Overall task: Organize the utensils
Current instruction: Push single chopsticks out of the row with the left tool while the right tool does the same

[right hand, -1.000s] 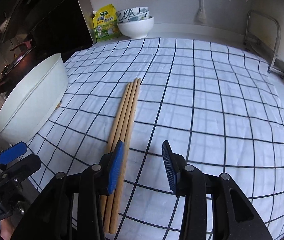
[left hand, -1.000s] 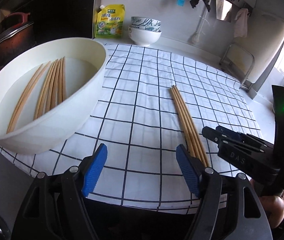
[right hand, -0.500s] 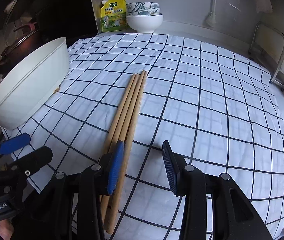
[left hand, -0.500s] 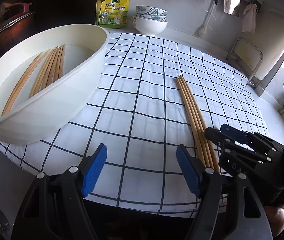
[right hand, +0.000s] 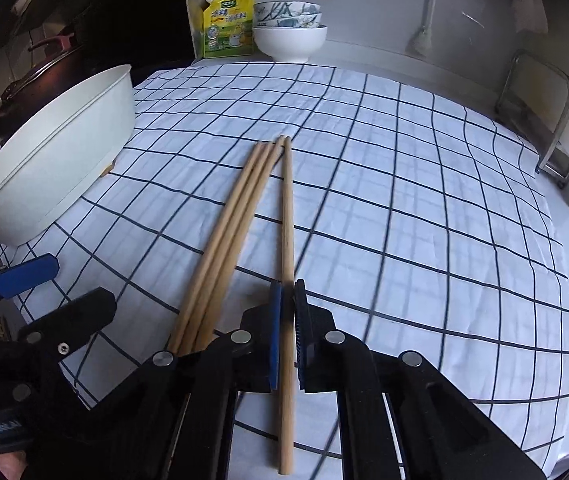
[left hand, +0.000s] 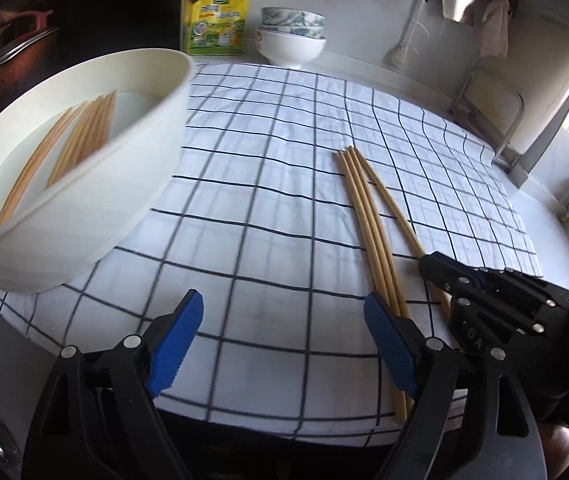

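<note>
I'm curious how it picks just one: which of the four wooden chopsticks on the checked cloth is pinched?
The rightmost wooden chopstick, angled apart from the three bundled chopsticks, is clamped in the right gripper.

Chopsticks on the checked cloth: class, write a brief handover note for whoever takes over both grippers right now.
Right gripper: shut on a single chopstick, pulled aside from the other three.
Left gripper: jaws opening, nothing between them, low over the near edge of the checked cloth.
Three chopsticks lie together on the cloth, left of the gripped one.
White basin on the left holds more chopsticks.
Done: one chopstick gripped.
Left: probably sorting the cloth's four; destination not evident.
</note>
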Demonstrator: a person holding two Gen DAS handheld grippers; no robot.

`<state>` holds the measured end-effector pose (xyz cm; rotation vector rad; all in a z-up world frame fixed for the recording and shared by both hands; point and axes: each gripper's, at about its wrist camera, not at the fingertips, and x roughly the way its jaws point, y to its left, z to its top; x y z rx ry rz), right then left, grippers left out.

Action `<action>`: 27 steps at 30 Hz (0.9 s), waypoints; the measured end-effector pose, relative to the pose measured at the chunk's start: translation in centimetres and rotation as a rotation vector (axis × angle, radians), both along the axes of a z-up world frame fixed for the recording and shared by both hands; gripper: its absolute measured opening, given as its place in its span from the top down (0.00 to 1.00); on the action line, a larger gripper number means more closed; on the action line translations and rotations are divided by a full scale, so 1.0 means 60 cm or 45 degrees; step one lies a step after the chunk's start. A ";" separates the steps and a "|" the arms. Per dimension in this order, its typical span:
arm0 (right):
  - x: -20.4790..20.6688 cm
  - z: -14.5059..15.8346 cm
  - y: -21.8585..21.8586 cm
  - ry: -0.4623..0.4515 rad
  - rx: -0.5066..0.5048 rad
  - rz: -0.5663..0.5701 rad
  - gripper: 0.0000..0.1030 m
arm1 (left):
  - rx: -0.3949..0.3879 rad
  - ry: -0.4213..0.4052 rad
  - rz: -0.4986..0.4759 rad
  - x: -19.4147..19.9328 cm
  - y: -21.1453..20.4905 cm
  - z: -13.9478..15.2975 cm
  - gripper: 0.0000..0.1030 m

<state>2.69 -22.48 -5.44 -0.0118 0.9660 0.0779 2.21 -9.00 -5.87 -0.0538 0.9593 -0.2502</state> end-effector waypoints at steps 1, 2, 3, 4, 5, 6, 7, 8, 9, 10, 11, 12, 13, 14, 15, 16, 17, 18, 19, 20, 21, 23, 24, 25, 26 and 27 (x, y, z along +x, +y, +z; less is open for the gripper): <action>0.000 0.000 -0.006 0.002 0.013 -0.006 0.94 | 0.010 0.002 -0.006 0.002 -0.006 -0.003 0.21; -0.001 0.001 -0.013 0.006 0.026 -0.012 0.94 | 0.026 0.008 -0.012 0.004 -0.014 -0.008 0.21; -0.001 0.001 -0.019 0.008 0.036 -0.020 0.94 | 0.035 0.012 -0.015 0.006 -0.018 -0.010 0.21; -0.002 0.001 -0.024 0.010 0.046 -0.026 0.94 | 0.043 0.018 -0.017 0.008 -0.022 -0.014 0.21; -0.004 0.001 -0.033 0.013 0.062 -0.035 0.94 | 0.051 0.021 -0.018 0.009 -0.025 -0.016 0.21; -0.005 0.001 -0.041 0.014 0.077 -0.045 0.94 | 0.060 0.017 -0.018 0.010 -0.029 -0.017 0.21; -0.007 0.001 -0.050 0.016 0.092 -0.058 0.94 | 0.064 0.014 -0.019 0.011 -0.031 -0.017 0.21; -0.007 0.001 -0.057 0.018 0.103 -0.069 0.94 | 0.069 0.011 -0.019 0.012 -0.034 -0.016 0.21; -0.008 0.002 -0.066 0.020 0.111 -0.084 0.94 | 0.072 0.010 -0.020 0.013 -0.036 -0.017 0.21; -0.008 0.002 -0.071 0.020 0.116 -0.093 0.94 | 0.074 0.011 -0.021 0.013 -0.039 -0.016 0.21; -0.009 0.003 -0.076 0.021 0.127 -0.103 0.94 | 0.073 0.013 -0.025 0.014 -0.042 -0.016 0.21; -0.009 0.003 -0.080 0.022 0.135 -0.107 0.94 | 0.073 0.013 -0.029 0.015 -0.046 -0.016 0.20; -0.009 0.003 -0.082 0.023 0.137 -0.110 0.94 | 0.080 0.011 -0.033 0.015 -0.050 -0.016 0.20; -0.009 0.003 -0.083 0.024 0.141 -0.110 0.94 | 0.085 0.009 -0.036 0.015 -0.053 -0.017 0.20; -0.009 0.004 -0.083 0.024 0.144 -0.110 0.94 | 0.096 0.009 -0.041 0.015 -0.057 -0.018 0.20; -0.009 0.005 -0.084 0.020 0.144 -0.114 0.92 | 0.105 0.007 -0.044 0.015 -0.060 -0.019 0.20; -0.009 0.005 -0.086 0.015 0.142 -0.122 0.88 | 0.115 0.004 -0.044 0.015 -0.062 -0.020 0.20; -0.010 0.005 -0.088 0.014 0.144 -0.127 0.85 | 0.122 -0.003 -0.039 0.014 -0.062 -0.020 0.19; -0.011 0.006 -0.090 0.011 0.150 -0.131 0.85 | 0.127 -0.006 -0.035 0.014 -0.061 -0.020 0.18; -0.010 0.005 -0.092 0.010 0.159 -0.135 0.84 | 0.131 -0.007 -0.032 0.014 -0.060 -0.020 0.18; -0.010 0.005 -0.093 0.012 0.161 -0.137 0.84 | 0.136 -0.008 -0.030 0.015 -0.060 -0.020 0.18; -0.011 0.004 -0.092 0.012 0.161 -0.136 0.82 | 0.158 -0.015 -0.034 0.013 -0.060 -0.021 0.17; -0.012 0.005 -0.091 0.010 0.161 -0.132 0.79 | 0.175 -0.017 -0.036 0.011 -0.060 -0.022 0.18; -0.012 0.005 -0.090 0.009 0.158 -0.130 0.77 | 0.199 -0.012 -0.038 0.010 -0.062 -0.024 0.18; -0.012 0.005 -0.089 0.008 0.157 -0.129 0.76 | 0.211 -0.018 -0.044 0.009 -0.063 -0.025 0.17; -0.012 0.005 -0.088 0.009 0.156 -0.127 0.76 | 0.219 -0.019 -0.043 0.009 -0.062 -0.024 0.17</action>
